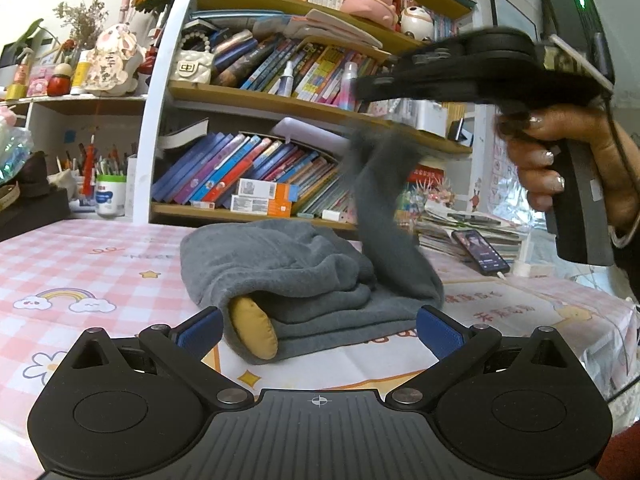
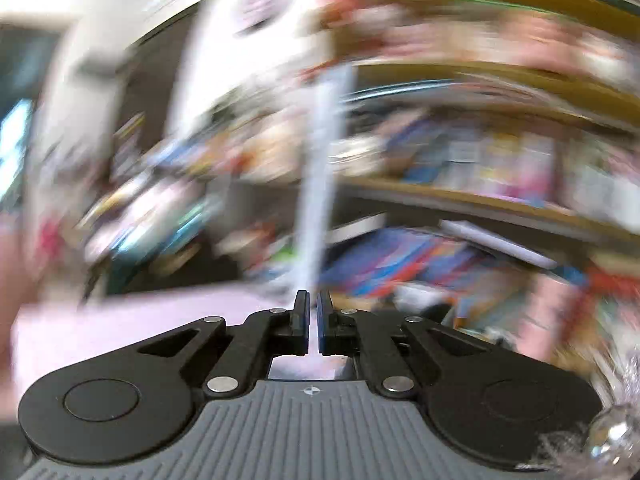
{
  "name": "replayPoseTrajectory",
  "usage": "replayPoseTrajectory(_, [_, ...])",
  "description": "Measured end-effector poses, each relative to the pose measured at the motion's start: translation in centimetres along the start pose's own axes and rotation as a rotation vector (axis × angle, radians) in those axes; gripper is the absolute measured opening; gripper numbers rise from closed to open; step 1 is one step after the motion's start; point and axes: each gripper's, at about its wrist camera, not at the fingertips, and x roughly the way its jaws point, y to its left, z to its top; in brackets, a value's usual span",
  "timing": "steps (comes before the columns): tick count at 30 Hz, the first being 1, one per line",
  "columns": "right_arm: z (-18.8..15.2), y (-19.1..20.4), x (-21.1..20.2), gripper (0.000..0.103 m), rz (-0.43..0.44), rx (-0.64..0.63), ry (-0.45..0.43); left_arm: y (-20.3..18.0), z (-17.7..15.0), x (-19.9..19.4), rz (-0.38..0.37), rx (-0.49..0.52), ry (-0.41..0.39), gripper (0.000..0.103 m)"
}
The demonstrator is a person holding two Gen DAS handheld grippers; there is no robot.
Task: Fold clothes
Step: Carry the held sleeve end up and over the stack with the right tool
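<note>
My left gripper [image 1: 320,330] jaws apart before folded grey fleece garment [image 1: 304,280], frame centre; right gripper [image 2: 314,316] nearly together; only left view shows its cloth strip lifted; right view blurred.

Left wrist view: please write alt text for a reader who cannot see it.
A grey garment lies partly folded on a pink checked tablecloth, one part of it hanging up toward the right gripper above. The left gripper is open in front of it. Crowded bookshelves stand behind.

Crowded wooden bookshelf [image 1: 304,100] behind, white side shelf [image 1: 80,100], pink checked tablecloth [image 1: 100,264], bright indoor light
</note>
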Motion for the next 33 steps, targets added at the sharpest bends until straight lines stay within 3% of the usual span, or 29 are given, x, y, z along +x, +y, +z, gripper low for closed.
replayPoseTrajectory(1, [-0.1,1.4,0.8,0.004,0.063,-0.045,0.043,0.0,0.0,0.0,-0.001,0.001,0.001,0.103])
replayPoseTrajectory(5, [-0.9,2.3,1.9,0.004,0.116,-0.017,0.143,0.1,0.0,-0.2,0.001,-0.001,-0.004,0.103])
replayPoseTrajectory(8, [-1.8,0.3,2.0,0.012,0.027,0.070,0.194,0.3,-0.1,-0.1,0.003,-0.012,-0.002,0.103])
replayPoseTrajectory(9, [-2.1,-0.4,1.9,0.024,0.002,0.091,0.213,0.3,-0.2,0.0,0.002,-0.015,0.001,0.103])
replayPoseTrajectory(10, [-2.4,-1.1,1.8,0.044,-0.022,0.111,0.232,0.2,-0.2,0.1,0.000,-0.014,0.004,0.103])
replayPoseTrajectory(11, [-2.7,-1.5,1.6,0.053,-0.039,0.119,0.244,0.1,-0.2,0.1,-0.001,-0.013,0.007,0.103])
replayPoseTrajectory(16, [-3.9,-1.4,3.0,0.080,-0.058,0.053,0.279,-0.4,-0.2,0.3,-0.011,0.009,0.014,0.103])
replayPoseTrajectory(24, [-5.2,0.5,10.4,0.083,-0.056,-0.108,0.401,-0.1,-0.2,0.1,-0.004,0.003,0.015,0.103])
replayPoseTrajectory(30, [-5.4,-0.2,12.7,0.081,-0.062,-0.041,0.447,0.1,-0.4,0.1,0.007,-0.011,0.021,0.103])
replayPoseTrajectory(32, [-5.3,-0.7,12.8,0.077,-0.058,-0.011,0.457,0.1,-0.4,0.2,0.005,-0.012,0.024,0.103])
replayPoseTrajectory(33, [-5.1,-1.1,12.6,0.070,-0.071,0.018,0.450,0.0,-0.4,0.2,0.005,-0.006,0.022,0.103])
